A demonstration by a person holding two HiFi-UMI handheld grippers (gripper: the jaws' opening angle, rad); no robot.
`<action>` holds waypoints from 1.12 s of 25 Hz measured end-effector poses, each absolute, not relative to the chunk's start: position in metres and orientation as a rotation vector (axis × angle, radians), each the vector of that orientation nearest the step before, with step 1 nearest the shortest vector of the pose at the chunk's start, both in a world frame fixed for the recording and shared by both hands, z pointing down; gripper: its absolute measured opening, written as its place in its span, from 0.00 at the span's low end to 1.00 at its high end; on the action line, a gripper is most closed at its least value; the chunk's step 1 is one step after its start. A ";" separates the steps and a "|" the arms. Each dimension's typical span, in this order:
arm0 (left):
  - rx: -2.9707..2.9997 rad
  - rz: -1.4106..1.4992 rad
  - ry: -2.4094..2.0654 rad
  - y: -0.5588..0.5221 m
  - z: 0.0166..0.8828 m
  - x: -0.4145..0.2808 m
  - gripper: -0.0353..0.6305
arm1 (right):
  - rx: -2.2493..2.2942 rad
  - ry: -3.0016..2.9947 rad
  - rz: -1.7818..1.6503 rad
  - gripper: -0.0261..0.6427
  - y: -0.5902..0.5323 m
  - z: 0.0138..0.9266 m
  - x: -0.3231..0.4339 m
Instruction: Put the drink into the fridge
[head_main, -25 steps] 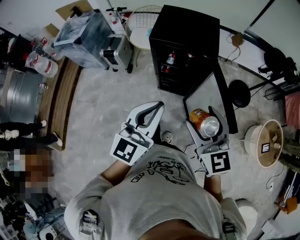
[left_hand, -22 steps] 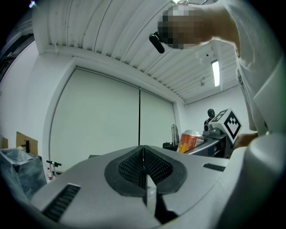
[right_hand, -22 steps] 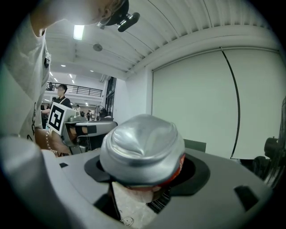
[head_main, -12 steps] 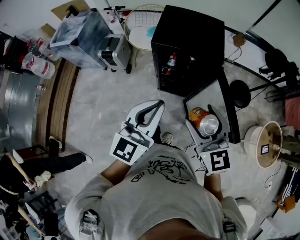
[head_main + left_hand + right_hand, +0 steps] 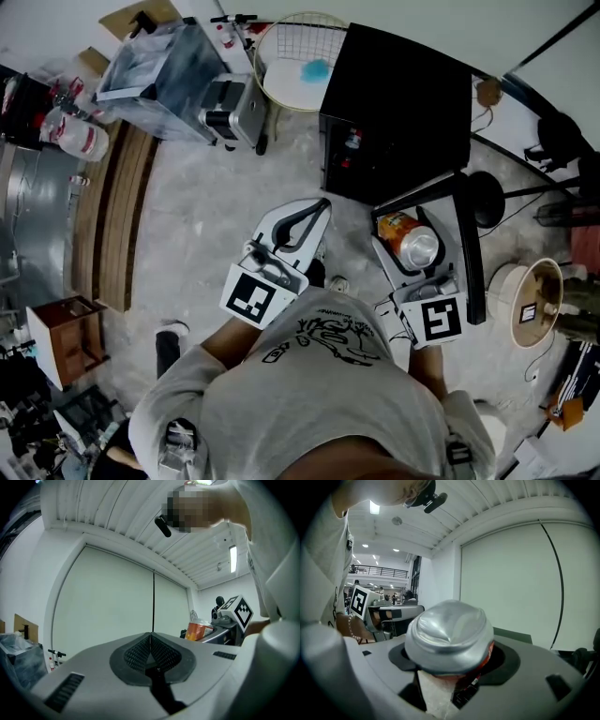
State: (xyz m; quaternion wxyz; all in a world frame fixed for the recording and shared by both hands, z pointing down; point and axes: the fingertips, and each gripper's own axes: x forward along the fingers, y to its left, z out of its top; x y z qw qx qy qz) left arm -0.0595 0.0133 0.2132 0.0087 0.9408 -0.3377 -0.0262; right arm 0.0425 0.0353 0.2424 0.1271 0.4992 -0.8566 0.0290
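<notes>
The fridge [image 5: 398, 103] is closer now. The right claw [image 5: 407, 227] squeezes the drink [image 5: 412, 247]; the left claw [image 5: 319, 208] is closed and empty. Almost there.

- The floor [image 5: 202, 211] is grey and mottled, like stone.
- A long wooden board [image 5: 117, 216] lies along its left side.
- A small brown wooden table [image 5: 61, 339] stands at the lower left.
- The ceiling [image 5: 117, 508] is white and ribbed, with a lit tube lamp [image 5: 233, 558].
- The wall [image 5: 108, 602] is pale, in large panels.
</notes>
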 end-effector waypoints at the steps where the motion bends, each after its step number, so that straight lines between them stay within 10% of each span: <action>1: 2.941 -0.081 -1.051 0.005 0.213 -0.062 0.09 | 1.461 -2.492 0.088 0.54 0.027 0.241 0.040; 28: 2.965 -0.073 -0.981 -0.083 0.205 -0.038 0.09 | 1.517 -2.475 0.090 0.54 -0.065 0.230 0.061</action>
